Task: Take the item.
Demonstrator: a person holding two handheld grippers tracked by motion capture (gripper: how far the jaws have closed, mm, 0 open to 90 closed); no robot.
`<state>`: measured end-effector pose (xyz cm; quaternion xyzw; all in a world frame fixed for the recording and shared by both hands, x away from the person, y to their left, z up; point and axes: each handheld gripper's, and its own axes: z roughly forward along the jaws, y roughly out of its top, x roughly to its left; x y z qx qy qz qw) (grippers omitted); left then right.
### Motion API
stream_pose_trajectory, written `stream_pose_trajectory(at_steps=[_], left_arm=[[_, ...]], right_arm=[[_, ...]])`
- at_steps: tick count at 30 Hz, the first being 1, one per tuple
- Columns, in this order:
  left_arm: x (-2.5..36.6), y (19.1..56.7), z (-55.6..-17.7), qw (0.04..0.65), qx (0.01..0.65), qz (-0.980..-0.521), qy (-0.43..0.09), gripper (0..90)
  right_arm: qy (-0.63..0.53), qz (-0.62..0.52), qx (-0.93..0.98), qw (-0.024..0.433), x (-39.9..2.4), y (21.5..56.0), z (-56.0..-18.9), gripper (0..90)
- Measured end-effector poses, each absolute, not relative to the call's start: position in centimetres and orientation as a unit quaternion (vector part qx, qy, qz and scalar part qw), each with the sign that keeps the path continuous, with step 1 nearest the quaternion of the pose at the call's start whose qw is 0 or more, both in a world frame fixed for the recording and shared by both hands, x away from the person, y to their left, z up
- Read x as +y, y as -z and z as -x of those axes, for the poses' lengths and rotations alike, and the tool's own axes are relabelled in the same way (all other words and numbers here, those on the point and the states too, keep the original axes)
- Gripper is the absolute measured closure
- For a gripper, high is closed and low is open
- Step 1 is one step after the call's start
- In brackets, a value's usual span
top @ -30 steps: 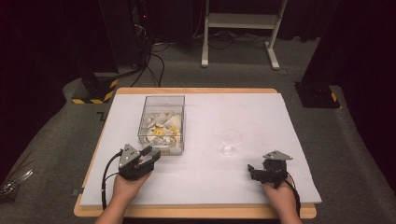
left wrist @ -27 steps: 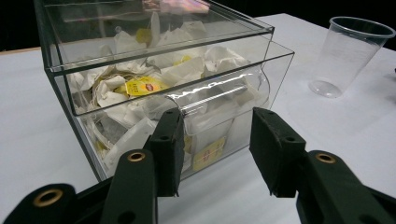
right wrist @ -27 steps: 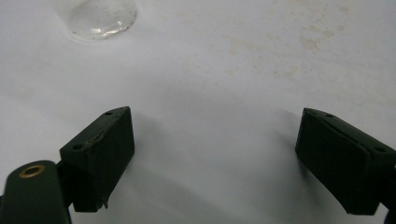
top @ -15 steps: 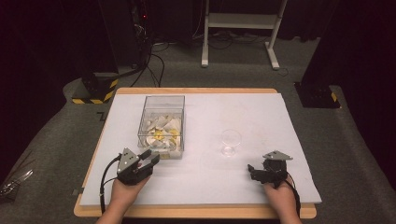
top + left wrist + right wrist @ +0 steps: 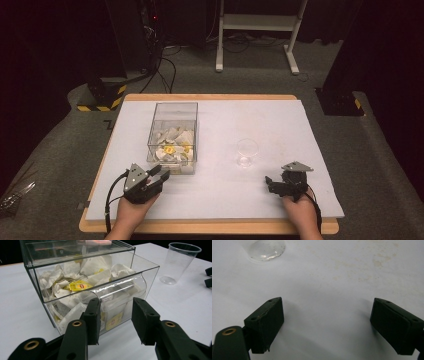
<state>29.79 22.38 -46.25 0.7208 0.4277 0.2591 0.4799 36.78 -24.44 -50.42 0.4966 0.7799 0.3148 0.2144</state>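
Lots of tea bags (image 5: 77, 286) sit in the clear box (image 5: 50, 293) just ahead of my left gripper (image 5: 115, 315). They look light, soft and easy to tear, so I'd pinch one gently through the front slot (image 5: 120, 293). My jaws have just been closing, with nothing between them. My right gripper (image 5: 325, 322) rests wide open near the plastic cup (image 5: 246, 151).

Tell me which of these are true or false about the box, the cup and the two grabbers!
1. The clear box holds white tea bags. True.
2. The plastic cup lies on its side. False: it stands upright.
3. The left gripper is clamped on the cup. False: its jaws have just been closing, with nothing between them, in front of the box's low opening.
4. The right gripper has its jaws wide apart over the bare white table. True.
5. The cup is empty. True.
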Motion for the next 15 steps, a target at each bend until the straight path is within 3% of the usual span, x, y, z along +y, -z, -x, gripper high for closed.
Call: stream_pose_trajectory(at_steps=[15], left_arm=[[22.2,46.5,-28.4,0.477,0.416,-0.727,-0.264,61.9]], right_arm=[[-0.315,-0.496,0.780,0.215,-24.4,50.4,-36.8,11.9]])
